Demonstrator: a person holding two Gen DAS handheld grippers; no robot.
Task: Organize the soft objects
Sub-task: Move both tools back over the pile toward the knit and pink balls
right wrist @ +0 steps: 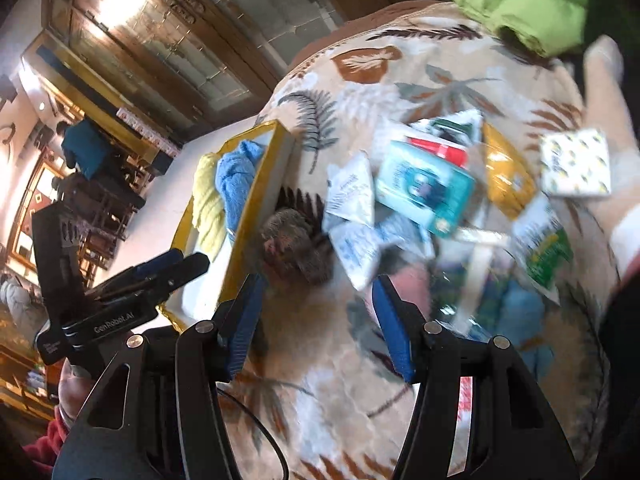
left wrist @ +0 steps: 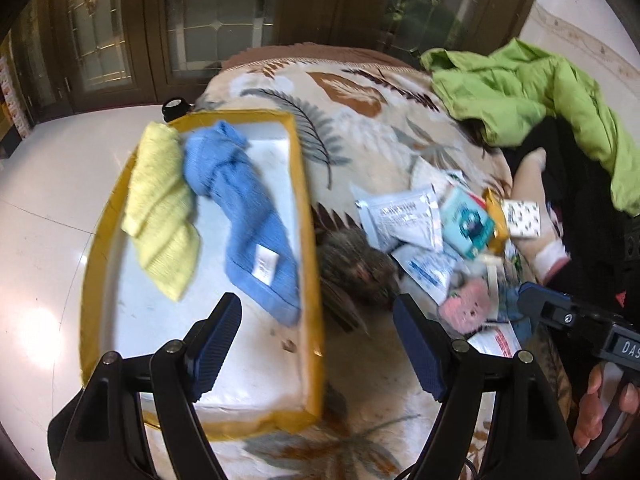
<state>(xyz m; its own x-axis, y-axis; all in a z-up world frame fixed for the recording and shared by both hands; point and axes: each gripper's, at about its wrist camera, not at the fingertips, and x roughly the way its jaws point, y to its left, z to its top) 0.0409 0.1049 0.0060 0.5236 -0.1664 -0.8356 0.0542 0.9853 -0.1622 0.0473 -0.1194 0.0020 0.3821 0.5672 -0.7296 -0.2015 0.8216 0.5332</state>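
I have both the left gripper (left wrist: 316, 344) and right gripper (right wrist: 316, 320) spread wide, holding nothing. The grey furry toy (left wrist: 360, 268) lies on the blanket just outside the yellow-rimmed tray (left wrist: 308, 216), straight ahead of my right jaws, likely the nearer pair.

I see a leaf-print blanket (left wrist: 360, 128) carrying everything. Yellow-rimmed tray (left wrist: 308, 216) sits on its left part; grey furry thing (left wrist: 356, 264) just right of tray, packet pile (left wrist: 432, 224) further right, green garment (left wrist: 520, 88) beyond.
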